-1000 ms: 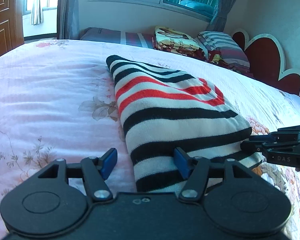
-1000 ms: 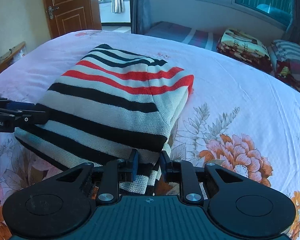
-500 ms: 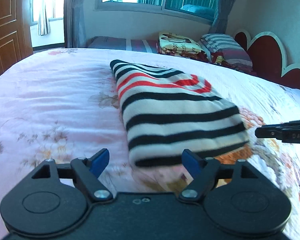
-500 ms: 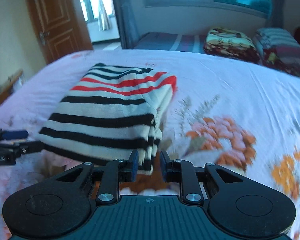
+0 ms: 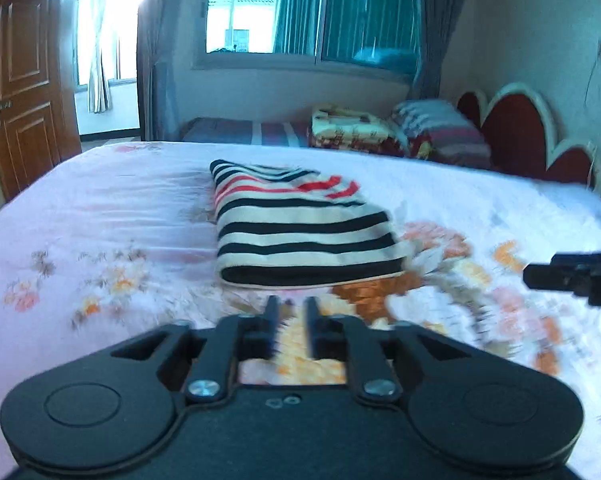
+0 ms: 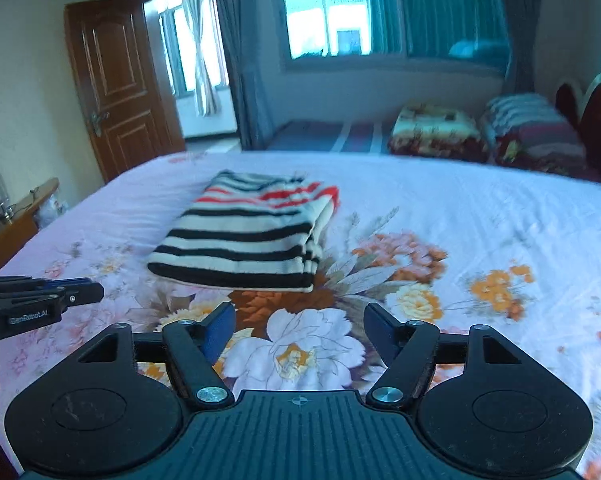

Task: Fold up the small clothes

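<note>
Both tools are clear of the striped sweater (image 5: 300,232) now. A second ago the right hand-held gripper (image 6: 298,330) was pinched on its near hem and the left one straddled the edge; now the sweater lies alone, folded into a neat block on the bed (image 5: 100,208). The left hand-held gripper (image 5: 290,320) sits just short of the sweater's near edge, jaws narrow and closing on nothing. The right one is on the sweater's near side too, jaws wide and opening, only floral bedspread between them. I'd say this fold is finished. Beyond the sweater: pillows (image 5: 440,132), a red headboard (image 5: 520,132), a curtained window (image 5: 300,12), and a wooden door (image 5: 24,80) to its left.
</note>
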{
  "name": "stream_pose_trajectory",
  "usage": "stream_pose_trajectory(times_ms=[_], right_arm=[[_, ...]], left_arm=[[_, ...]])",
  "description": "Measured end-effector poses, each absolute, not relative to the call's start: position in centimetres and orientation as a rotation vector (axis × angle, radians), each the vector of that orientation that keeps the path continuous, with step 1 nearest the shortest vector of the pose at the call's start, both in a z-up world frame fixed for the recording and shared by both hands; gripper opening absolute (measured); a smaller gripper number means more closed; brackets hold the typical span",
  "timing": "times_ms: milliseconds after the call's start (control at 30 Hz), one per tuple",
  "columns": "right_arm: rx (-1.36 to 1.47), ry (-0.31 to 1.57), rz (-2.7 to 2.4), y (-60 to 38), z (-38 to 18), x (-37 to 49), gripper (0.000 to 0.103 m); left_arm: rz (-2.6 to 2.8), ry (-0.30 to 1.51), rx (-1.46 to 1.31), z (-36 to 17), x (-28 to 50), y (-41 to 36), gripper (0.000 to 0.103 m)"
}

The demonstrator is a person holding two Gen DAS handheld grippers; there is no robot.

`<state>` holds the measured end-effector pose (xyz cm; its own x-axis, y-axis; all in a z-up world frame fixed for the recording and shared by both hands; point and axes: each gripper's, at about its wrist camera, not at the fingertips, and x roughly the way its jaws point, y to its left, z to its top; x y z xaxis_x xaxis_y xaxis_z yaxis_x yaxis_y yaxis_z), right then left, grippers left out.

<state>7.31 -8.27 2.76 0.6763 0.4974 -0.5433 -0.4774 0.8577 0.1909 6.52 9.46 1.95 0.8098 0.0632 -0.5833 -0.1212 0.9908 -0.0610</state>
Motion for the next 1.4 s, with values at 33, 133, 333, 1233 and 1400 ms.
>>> stream_pose_trajectory(times_ms=[33, 133, 333, 1233, 1400], right_arm=[[0.037, 0.595, 0.537, -8.7, 3.3, 6.1, 0.071], [0.055, 0.513, 0.444, -9.9, 4.7, 2.6, 0.103], [0.047, 0.536, 0.468, -11.0, 6.2, -2.5, 0.103], [0.089, 0.541, 0.41, -14.8, 9.2, -10.2, 0.103], [0.08, 0.539, 0.407, -14.9, 9.3, -10.1, 0.103]], left_arm=[[0.109, 0.606, -0.114, 2.6, 5.5, 9.0, 0.069], [0.205, 0.437, -0.048, 4.6, 1.7, 6.9, 0.102], [0.153, 0.461, -0.047, 6.5, -2.3, 5.0, 0.102], [0.106, 0.466, -0.008, 9.1, -10.0, 0.9, 0.102], [0.098, 0.466, -0.002, 9.1, -9.9, 0.8, 0.102]])
